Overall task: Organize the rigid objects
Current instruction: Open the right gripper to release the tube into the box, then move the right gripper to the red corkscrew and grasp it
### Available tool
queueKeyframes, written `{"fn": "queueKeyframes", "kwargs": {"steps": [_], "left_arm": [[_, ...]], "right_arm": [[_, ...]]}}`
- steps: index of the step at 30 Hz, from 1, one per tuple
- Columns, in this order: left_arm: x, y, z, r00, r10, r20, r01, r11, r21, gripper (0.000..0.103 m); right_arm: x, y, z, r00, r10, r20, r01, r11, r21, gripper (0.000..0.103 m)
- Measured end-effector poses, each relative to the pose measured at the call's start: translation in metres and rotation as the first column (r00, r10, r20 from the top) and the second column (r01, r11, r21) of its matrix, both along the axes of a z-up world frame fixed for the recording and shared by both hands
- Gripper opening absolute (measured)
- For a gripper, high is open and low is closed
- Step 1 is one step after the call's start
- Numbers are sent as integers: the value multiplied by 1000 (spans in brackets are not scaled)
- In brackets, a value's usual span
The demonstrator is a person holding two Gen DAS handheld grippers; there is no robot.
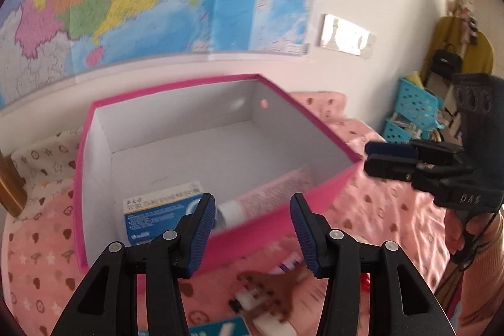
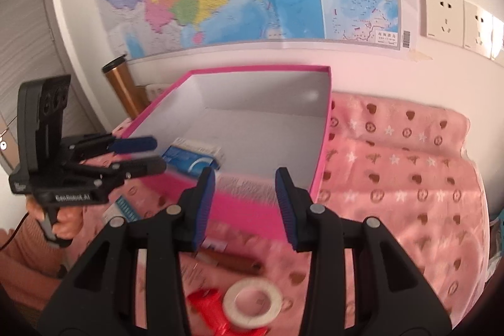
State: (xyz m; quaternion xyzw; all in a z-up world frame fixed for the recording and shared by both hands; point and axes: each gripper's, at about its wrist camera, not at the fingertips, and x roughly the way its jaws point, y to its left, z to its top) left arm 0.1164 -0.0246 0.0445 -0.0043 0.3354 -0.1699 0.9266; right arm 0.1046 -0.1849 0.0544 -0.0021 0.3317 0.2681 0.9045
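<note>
The pink cardboard box [image 1: 315, 197] with a white inside sits open on the pink heart-patterned blanket [image 2: 409, 162], holding a blue-and-white carton [image 1: 157, 210] and a pink tube [image 1: 267, 194]. The left gripper [image 1: 252, 229] and right gripper [image 2: 245, 207] hover at its near wall, jaws apart, empty. A white tape roll [image 2: 252, 301] lies on the blanket.
</note>
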Motion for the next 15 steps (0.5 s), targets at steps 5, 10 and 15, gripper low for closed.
{"fn": "queueKeyframes", "kwargs": {"steps": [5,10,15], "left_arm": [[-20,-15,-7,998,-60,-1,60,998,24,51],[-34,-30,-27,994,-102,-47,104,994,42,51],[-43,-35,-43,989,-118,-90,120,993,18,51]], "right_arm": [[-35,-2,-23,999,21,-49,-21,1000,10,43],[-62,6,-53,994,45,-98,-50,998,-47,43],[-72,16,-76,989,50,-141,-65,992,-105,42]]}}
